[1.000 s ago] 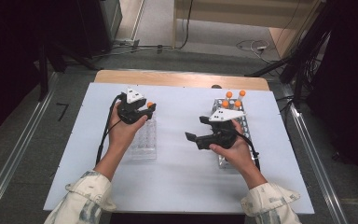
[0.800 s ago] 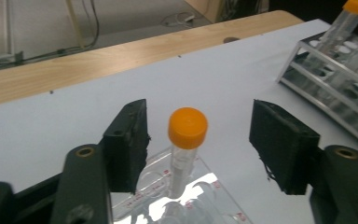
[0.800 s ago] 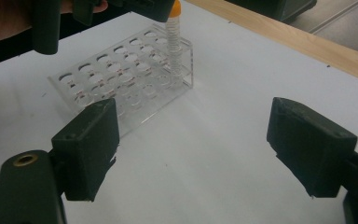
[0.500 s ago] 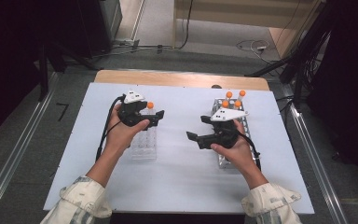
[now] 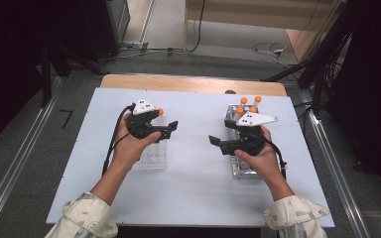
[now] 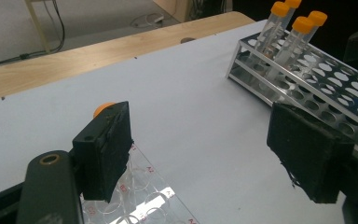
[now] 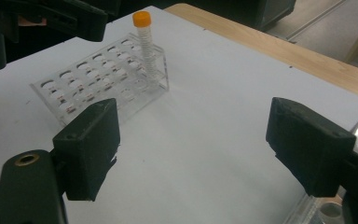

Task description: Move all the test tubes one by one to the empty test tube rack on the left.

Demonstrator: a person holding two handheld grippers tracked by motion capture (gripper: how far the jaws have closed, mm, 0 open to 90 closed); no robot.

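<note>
My left gripper [image 5: 170, 129] hovers over the clear plastic rack [image 5: 154, 157] at the left of the white board. Its jaws have just been opening and stand open, and in the left gripper view [image 6: 205, 154] nothing lies between them. One orange-capped tube [image 7: 144, 42] stands upright in the far corner of that rack; its cap [image 6: 103, 109] peeks out behind my left jaw. My right gripper [image 5: 216, 143] is held over the metal rack [image 5: 242, 166], pointing toward the clear rack [image 7: 102, 79], open [image 7: 191, 154] with only bare board between the jaws. Several orange-capped tubes [image 6: 289, 35] stand at the metal rack's far end.
The racks sit on a white board [image 5: 193, 198] on a wooden table whose edge [image 5: 188, 82] shows at the back. Bare board lies between the two racks. Metal rails [image 5: 15, 168] and cables run along the floor around the table.
My left gripper has drawn away from the tube in the clear rack, toward the right and a little up, and its jaws now stand wider. The right hand has stayed put.
</note>
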